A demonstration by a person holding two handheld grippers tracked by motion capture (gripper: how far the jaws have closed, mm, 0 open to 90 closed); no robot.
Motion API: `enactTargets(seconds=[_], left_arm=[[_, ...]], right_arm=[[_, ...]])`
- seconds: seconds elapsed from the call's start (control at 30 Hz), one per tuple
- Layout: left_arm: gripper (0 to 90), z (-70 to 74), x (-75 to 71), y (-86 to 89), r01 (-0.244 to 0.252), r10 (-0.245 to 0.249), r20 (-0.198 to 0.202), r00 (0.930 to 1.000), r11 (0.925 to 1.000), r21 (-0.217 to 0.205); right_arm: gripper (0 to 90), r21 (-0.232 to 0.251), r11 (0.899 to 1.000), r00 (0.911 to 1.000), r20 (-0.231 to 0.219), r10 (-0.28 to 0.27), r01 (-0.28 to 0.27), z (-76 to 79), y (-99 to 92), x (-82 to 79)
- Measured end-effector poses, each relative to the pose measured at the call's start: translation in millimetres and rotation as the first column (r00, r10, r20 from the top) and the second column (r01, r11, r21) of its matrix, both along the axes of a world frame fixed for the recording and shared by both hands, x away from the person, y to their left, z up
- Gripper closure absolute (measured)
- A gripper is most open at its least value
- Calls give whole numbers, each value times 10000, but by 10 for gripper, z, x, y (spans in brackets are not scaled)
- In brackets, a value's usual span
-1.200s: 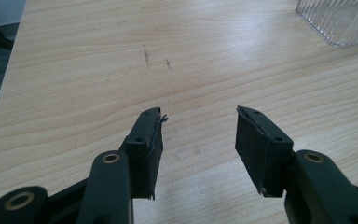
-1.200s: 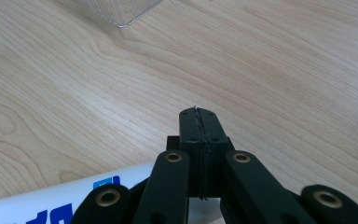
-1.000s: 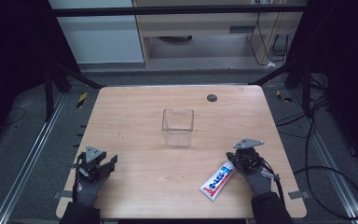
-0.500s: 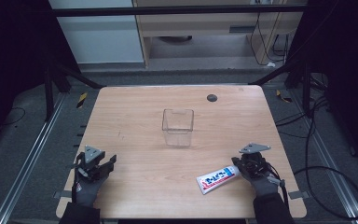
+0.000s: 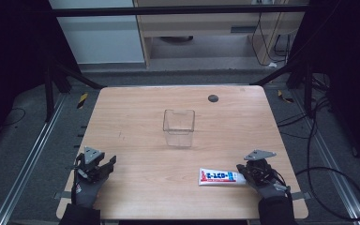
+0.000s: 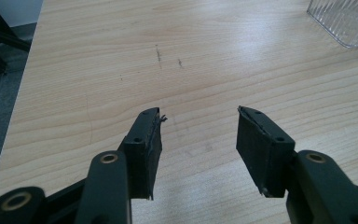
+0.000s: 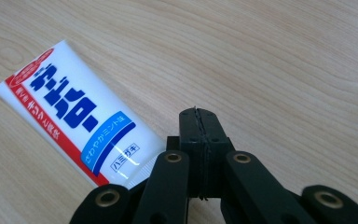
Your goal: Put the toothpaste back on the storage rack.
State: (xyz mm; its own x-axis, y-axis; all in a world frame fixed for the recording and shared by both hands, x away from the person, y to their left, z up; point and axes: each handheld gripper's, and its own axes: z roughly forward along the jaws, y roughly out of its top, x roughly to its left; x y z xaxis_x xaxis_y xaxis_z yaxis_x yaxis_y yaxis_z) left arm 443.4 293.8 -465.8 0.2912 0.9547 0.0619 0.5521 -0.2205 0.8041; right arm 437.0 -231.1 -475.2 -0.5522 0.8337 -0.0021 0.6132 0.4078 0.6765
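Toothpaste tube (image 5: 222, 176) lay flat beside the closed, empty right gripper (image 7: 200, 114); left gripper (image 6: 198, 135) stood wide, holding nothing.

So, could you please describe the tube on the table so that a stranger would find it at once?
On the wooden table, look at the near edge on the person's right side, in front of the clear plastic box. There a toothpaste tube lies flat beside the shut right gripper. It is white with blue lettering and red trim, the only printed, colourful thing there.
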Motion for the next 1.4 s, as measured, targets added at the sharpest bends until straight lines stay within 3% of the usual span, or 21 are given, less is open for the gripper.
enactTargets(seconds=[0.8, 1.23, 1.4], left_arm=[[480, -7, 5, -4, 13, -13, -64, 10000, 10000, 37], [476, -12, 12, -3, -11, 11, -134, 9999, 10000, 2], [473, -15, 18, 3, -58, 58, -127, 9999, 10000, -29]], right_arm=[[898, 120, 9982, 9975, -387, 592, -588, -6, 37, -328], [893, 289, 9955, 9943, -550, 916, -901, -22, 128, -384], [856, 367, 9963, 9954, -533, 801, -782, -15, 121, -367]])
